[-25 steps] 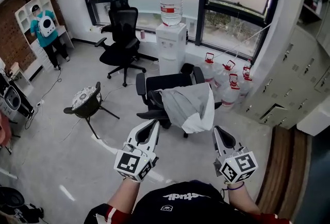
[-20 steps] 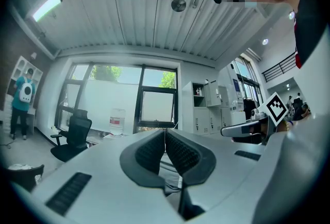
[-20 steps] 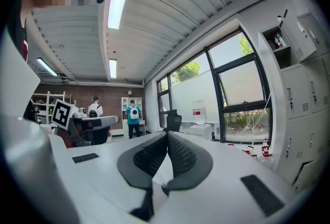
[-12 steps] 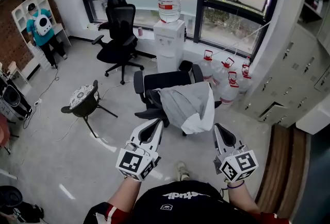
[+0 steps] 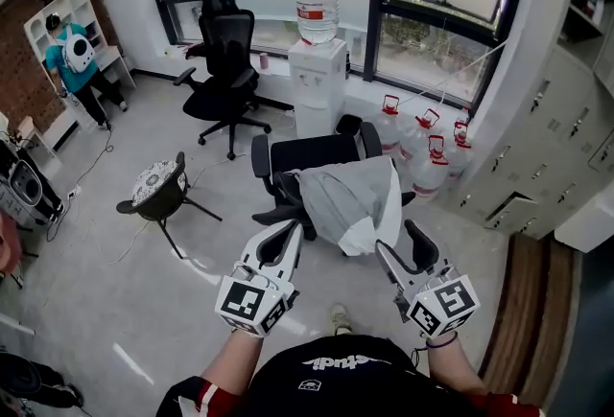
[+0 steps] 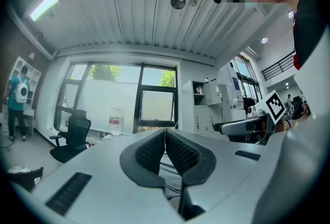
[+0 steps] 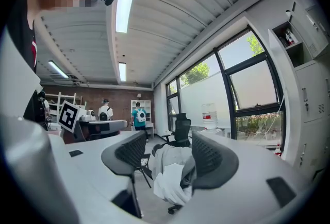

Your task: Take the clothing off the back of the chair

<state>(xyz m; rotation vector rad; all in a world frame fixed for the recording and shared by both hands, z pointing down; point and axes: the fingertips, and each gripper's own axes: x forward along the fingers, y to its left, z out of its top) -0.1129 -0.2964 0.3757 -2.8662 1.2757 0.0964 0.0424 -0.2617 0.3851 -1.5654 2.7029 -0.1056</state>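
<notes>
A grey and white garment (image 5: pixel 353 199) hangs over the back of a black office chair (image 5: pixel 309 156) in the middle of the room. The right gripper view also shows the garment (image 7: pixel 170 171), seen between that gripper's jaws but still some way off. My left gripper (image 5: pixel 288 235) is shut with nothing in it, held level just short of the chair's near left side. My right gripper (image 5: pixel 399 243) is held level by the garment's lower right edge; its jaws are opening and hold nothing.
A second black office chair (image 5: pixel 224 70) stands by the window, a water dispenser (image 5: pixel 318 70) beside it. Several water jugs (image 5: pixel 422 151) line the wall at right, by grey lockers (image 5: pixel 556 137). A small stool chair (image 5: pixel 161 190) stands left. A person (image 5: pixel 75 60) stands far left.
The right gripper's jaws have parted; they were shut in both earlier frames. Both grippers have edged a little closer to the chair.
</notes>
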